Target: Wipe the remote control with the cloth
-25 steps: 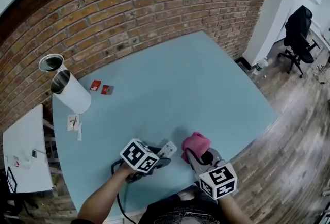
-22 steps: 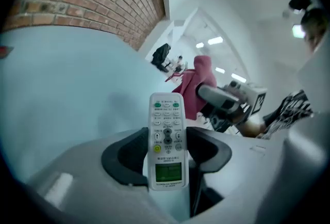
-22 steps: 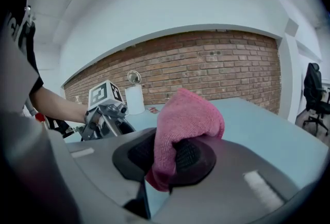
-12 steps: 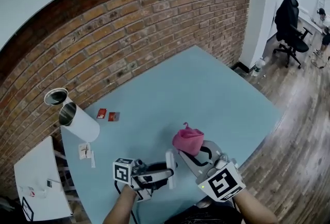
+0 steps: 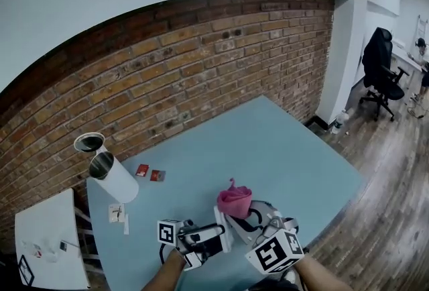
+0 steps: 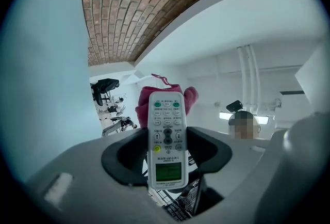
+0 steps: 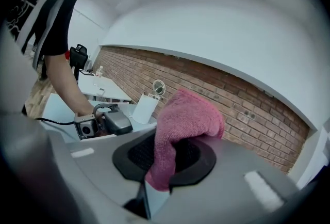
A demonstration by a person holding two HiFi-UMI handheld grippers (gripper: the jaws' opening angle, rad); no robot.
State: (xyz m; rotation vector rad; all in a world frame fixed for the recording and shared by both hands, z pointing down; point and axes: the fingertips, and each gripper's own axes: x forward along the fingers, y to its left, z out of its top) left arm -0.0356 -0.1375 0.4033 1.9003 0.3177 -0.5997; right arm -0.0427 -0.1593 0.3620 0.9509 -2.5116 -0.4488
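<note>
Left gripper: clamped on upright white remote control, buttons facing its camera | Right gripper: pinching bunched pink cloth, just beside remote control's top, above near table edge | Surface: pale blue table, white cylinder at left corner | Room: brick wall, wood floor, office chair
</note>
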